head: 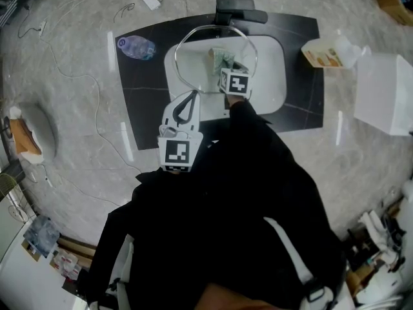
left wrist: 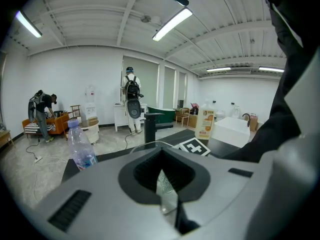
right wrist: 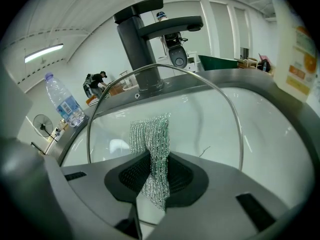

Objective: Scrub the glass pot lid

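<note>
The glass pot lid (head: 193,66), clear with a metal rim, is held tilted over the white sink (head: 271,76). My left gripper (head: 186,103) is shut on the lid's near edge; in the left gripper view a thin strip of glass (left wrist: 166,191) stands between the jaws of the left gripper (left wrist: 165,184). My right gripper (head: 227,76) is shut on a silver steel-mesh scrubber (head: 219,59). In the right gripper view the scrubber (right wrist: 150,136) sticks up from the right gripper (right wrist: 152,169) against the lid (right wrist: 210,119), whose rim arcs around it.
A black faucet (head: 235,10) stands behind the sink on the black counter (head: 145,108). A water bottle (head: 135,47) lies at the counter's left. An orange-labelled bottle (head: 326,53) and a white box (head: 384,92) sit to the right. People stand far off in the room.
</note>
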`<state>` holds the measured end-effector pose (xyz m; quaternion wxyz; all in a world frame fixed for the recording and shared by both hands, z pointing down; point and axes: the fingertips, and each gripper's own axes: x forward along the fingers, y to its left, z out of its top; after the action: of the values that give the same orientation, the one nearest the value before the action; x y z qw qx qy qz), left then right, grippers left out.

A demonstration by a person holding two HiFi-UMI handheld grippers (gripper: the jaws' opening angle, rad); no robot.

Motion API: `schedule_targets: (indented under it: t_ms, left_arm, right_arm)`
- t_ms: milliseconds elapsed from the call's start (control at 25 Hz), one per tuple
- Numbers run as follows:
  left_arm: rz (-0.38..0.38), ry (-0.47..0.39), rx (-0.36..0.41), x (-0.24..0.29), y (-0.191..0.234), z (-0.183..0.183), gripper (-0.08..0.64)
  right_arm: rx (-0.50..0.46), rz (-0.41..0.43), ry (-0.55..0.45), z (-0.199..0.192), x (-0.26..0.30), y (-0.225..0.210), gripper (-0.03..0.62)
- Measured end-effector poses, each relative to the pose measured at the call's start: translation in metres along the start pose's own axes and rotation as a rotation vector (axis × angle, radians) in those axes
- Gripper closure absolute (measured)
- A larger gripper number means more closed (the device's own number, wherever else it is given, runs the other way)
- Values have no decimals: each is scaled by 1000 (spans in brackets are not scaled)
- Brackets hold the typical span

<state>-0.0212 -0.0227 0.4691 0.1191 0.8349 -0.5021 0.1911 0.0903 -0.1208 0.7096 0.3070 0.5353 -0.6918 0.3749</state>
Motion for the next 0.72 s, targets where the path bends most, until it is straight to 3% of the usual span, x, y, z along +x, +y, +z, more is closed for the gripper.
schedule_targets:
  t_ms: [720]
  left_arm:
    - [-51, 6, 28, 17, -25, 5, 557]
  right_arm:
    - [40, -32, -1, -3, -12, -36, 520]
